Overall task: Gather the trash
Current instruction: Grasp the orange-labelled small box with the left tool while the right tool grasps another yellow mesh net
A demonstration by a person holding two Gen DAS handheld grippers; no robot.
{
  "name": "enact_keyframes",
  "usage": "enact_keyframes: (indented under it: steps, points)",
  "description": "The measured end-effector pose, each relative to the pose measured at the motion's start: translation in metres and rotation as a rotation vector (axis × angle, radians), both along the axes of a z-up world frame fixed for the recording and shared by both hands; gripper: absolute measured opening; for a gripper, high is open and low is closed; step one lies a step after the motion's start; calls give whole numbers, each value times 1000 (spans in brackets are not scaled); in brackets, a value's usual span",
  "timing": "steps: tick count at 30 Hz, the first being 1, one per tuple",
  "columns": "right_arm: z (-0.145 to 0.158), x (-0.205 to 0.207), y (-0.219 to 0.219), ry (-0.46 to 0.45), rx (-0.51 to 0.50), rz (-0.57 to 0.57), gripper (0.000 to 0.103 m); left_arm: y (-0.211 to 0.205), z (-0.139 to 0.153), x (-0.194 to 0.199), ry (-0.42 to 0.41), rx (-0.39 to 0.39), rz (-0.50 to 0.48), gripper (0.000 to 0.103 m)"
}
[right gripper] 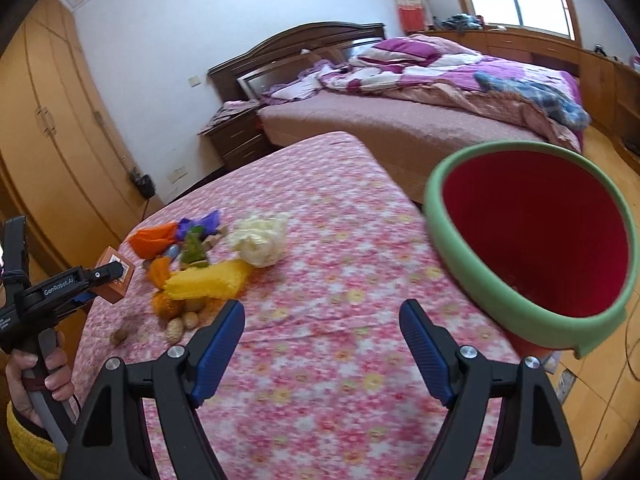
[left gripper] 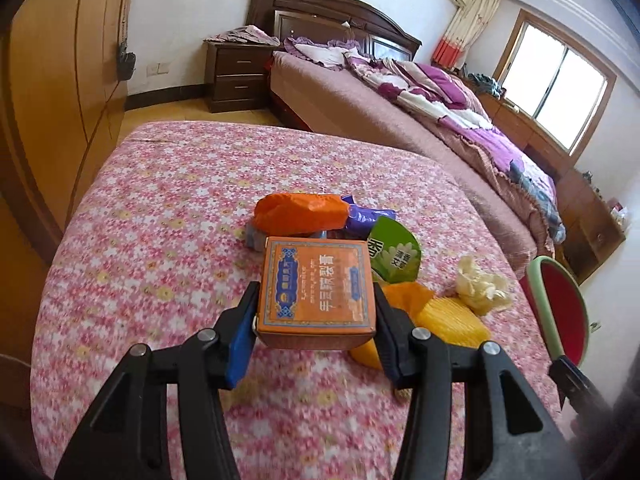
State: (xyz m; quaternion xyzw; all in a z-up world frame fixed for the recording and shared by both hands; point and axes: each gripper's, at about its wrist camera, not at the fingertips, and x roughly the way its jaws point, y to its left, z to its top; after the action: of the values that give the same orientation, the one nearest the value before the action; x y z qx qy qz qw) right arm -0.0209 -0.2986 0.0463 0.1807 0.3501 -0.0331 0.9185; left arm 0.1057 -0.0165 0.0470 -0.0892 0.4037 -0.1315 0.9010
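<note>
Left gripper [left gripper: 316, 316], body marked "GenRobot.AI", pinches an orange carton [left gripper: 316, 290] bearing Chinese print, raised above the floral-covered table [left gripper: 160, 220] before the litter pile [left gripper: 360, 248]. Right gripper [right gripper: 322, 334], jaws spread with nothing between them, hangs near the green-rimmed red bin [right gripper: 532, 240] at the table's right edge.

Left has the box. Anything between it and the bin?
Nothing visible blocks it. The left gripper holds the box above the tablecloth. The trash pile lies low between the box and the bin, which stands past the table's right edge, and the right gripper hangs open nearer the camera.
</note>
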Motion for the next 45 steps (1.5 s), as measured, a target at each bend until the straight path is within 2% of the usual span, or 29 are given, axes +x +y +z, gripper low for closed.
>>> enact_keyframes:
  steps: [10,13,22,24,26,27,28,29,30,32,40,45]
  points:
    - [0,38,42,29,32,122,82,19,-4,-11,1,29,45,52]
    - [-4,53,47,50,103,136,82,24,-5,-11,-1,20,45,52]
    - [-21,93,64,91,90,61,81,26,-13,-12,-1,1,16,52]
    - [-27,97,65,109,97,49,72,23,-15,-12,5,-1,10,52]
    - [-34,99,62,135,145,58,50,20,-15,-15,3,3,-1,52]
    - [-37,99,62,143,176,70,42,18,-14,-17,1,7,-7,52]
    - [-38,97,62,145,196,76,29,16,-12,-19,-1,6,-13,52]
    - [-39,95,62,143,205,77,21,15,-11,-21,-4,5,-21,52]
    - [-38,92,63,136,209,80,18,14,-9,-24,-7,5,-26,52]
    - [-35,85,64,119,234,90,14,12,-7,-28,-12,2,-31,52]
    - [-7,51,57,17,256,89,13,10,0,-43,-17,-32,-38,52]
    - [14,29,49,-52,231,60,12,9,7,-51,-31,-54,-48,52]
